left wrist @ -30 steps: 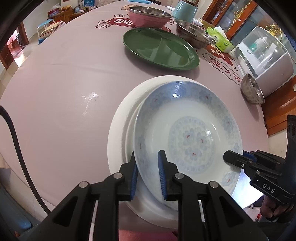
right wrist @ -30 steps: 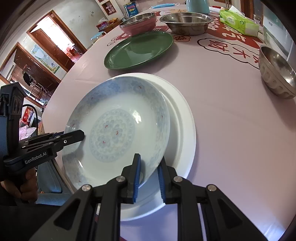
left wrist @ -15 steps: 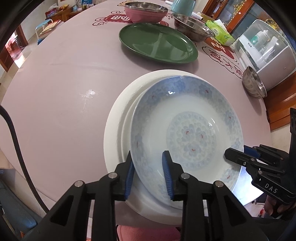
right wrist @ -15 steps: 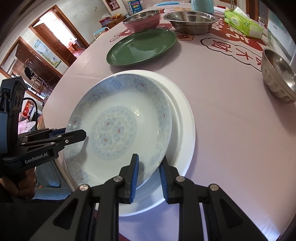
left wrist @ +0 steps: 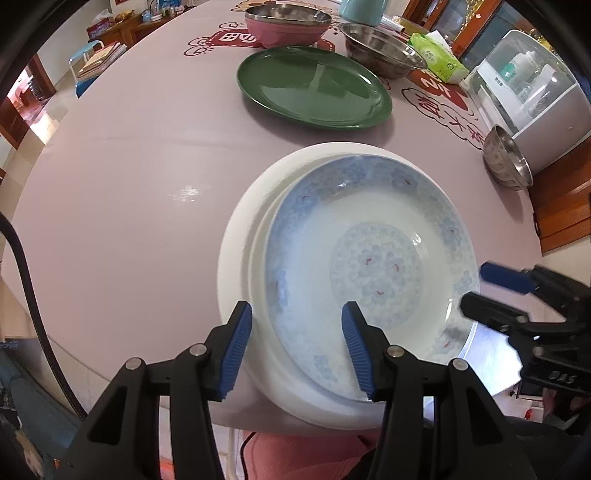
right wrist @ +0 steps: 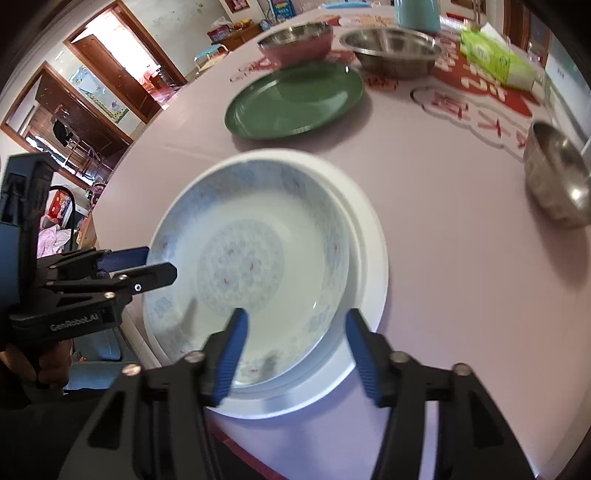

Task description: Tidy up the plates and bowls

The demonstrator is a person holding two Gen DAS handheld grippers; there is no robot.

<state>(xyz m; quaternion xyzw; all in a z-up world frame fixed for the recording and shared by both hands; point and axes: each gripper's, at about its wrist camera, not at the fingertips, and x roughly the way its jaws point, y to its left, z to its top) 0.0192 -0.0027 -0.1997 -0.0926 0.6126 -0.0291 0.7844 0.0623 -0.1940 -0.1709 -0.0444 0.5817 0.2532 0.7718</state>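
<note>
From the left wrist view, the left gripper [left wrist: 296, 343] has its jaws spread wide and released, its blue pads on either side of the near rim of the blue-patterned plate [left wrist: 373, 266] without clamping it. That plate lies nested in the larger white plate [left wrist: 240, 236], shifted toward the right so that a crescent of white shows on the left. Both sit at the near edge of the counter [left wrist: 129, 177], which is covered in a pale mauve cloth. Farther back lies the green plate [left wrist: 314, 88], and behind it a pink bowl [left wrist: 288, 24] and a wide steel bowl [left wrist: 382, 50], with a green tissue pack [left wrist: 437, 59] just beside the latter. A small steel bowl [left wrist: 508, 158] stands near the right edge. The right gripper [left wrist: 491, 291] reaches in from the right, its jaws parted at the patterned plate's rim.

From the right wrist view, somewhat blurred, the right gripper [right wrist: 295, 350] is likewise released, its jaws set well apart over the near rim of the blue-patterned plate [right wrist: 251, 251], which rests inside the white plate [right wrist: 369, 258]. The left gripper [right wrist: 147, 264] comes in from the left, its jaws parted at the plate's far rim. Beyond lie the green plate [right wrist: 295, 101], the pink bowl [right wrist: 295, 42], the wide steel bowl [right wrist: 393, 50] and the tissue pack [right wrist: 496, 59]; the small steel bowl [right wrist: 557, 188] stands at the right.
</note>
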